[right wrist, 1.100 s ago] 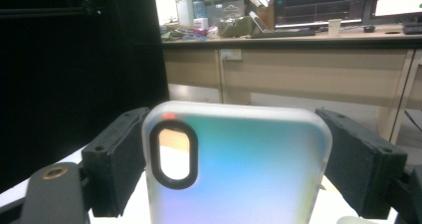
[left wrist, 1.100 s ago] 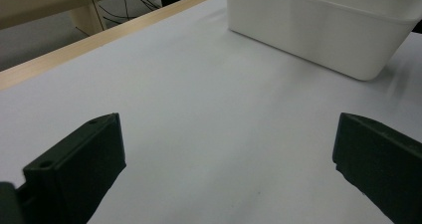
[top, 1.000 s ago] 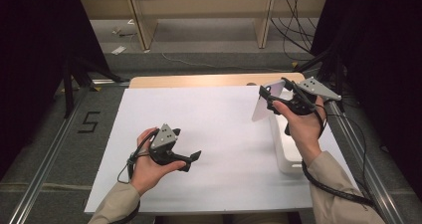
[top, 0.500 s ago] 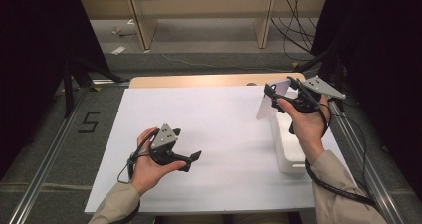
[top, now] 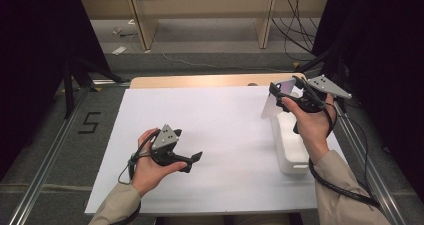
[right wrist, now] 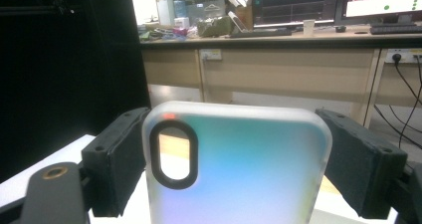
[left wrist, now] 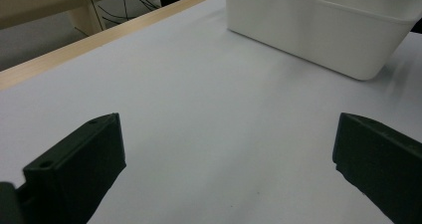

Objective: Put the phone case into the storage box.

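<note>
A translucent phone case [top: 275,102] with an oval camera cut-out hangs in the air over the far end of a white bin [top: 290,147]. My right gripper [top: 283,92] is shut on its two long edges. In the right gripper view the phone case [right wrist: 249,174] stands upright between the black pads [right wrist: 117,159], tinted blue-green. My left gripper [top: 193,161] rests low over the white tabletop [top: 225,120] at the near left, open, with nothing between its jaws. In the left gripper view the left gripper [left wrist: 229,159] points across the sheet toward the white bin [left wrist: 318,30].
The wooden table edge [top: 210,80] runs along the far side of the white sheet. Metal rails [top: 45,165] flank the table on both sides. Beyond it are shelf legs and cables on the floor. A desk with monitors [right wrist: 293,5] shows in the right gripper view.
My right gripper has drifted slightly to the right with the phone case still in it. The left gripper has stayed where it was.
</note>
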A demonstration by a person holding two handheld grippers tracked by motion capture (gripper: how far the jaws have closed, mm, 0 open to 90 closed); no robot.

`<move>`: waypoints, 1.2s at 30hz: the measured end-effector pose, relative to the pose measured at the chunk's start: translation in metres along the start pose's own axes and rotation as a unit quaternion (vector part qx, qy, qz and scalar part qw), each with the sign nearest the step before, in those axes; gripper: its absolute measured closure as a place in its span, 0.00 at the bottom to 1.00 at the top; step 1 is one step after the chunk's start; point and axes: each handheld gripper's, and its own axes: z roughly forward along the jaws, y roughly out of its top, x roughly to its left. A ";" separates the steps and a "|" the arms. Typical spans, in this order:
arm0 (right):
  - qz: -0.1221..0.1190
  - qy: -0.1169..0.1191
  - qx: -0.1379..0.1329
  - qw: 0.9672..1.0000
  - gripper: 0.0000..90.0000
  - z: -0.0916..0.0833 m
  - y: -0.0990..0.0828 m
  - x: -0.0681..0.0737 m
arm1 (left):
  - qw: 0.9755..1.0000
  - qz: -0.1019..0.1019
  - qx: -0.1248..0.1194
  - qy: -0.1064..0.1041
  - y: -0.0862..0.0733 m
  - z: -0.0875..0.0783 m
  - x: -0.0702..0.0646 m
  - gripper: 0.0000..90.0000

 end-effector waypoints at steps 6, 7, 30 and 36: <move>0.000 -0.005 0.001 1.000 0.20 0.000 0.000 -0.003 | 1.000 -0.001 0.000 0.000 0.000 0.000 0.000 0.00; 0.001 -0.006 0.002 1.000 0.20 -0.001 0.000 -0.004 | 1.000 -0.001 0.000 0.000 0.000 0.000 0.000 0.00; 0.002 -0.027 0.001 1.000 0.20 -0.004 0.002 -0.017 | 1.000 0.000 -0.002 -0.002 0.000 0.000 0.000 0.00; 0.003 -0.033 0.000 0.999 0.20 -0.005 0.003 -0.022 | 1.000 -0.001 -0.003 -0.001 0.001 -0.001 0.001 0.00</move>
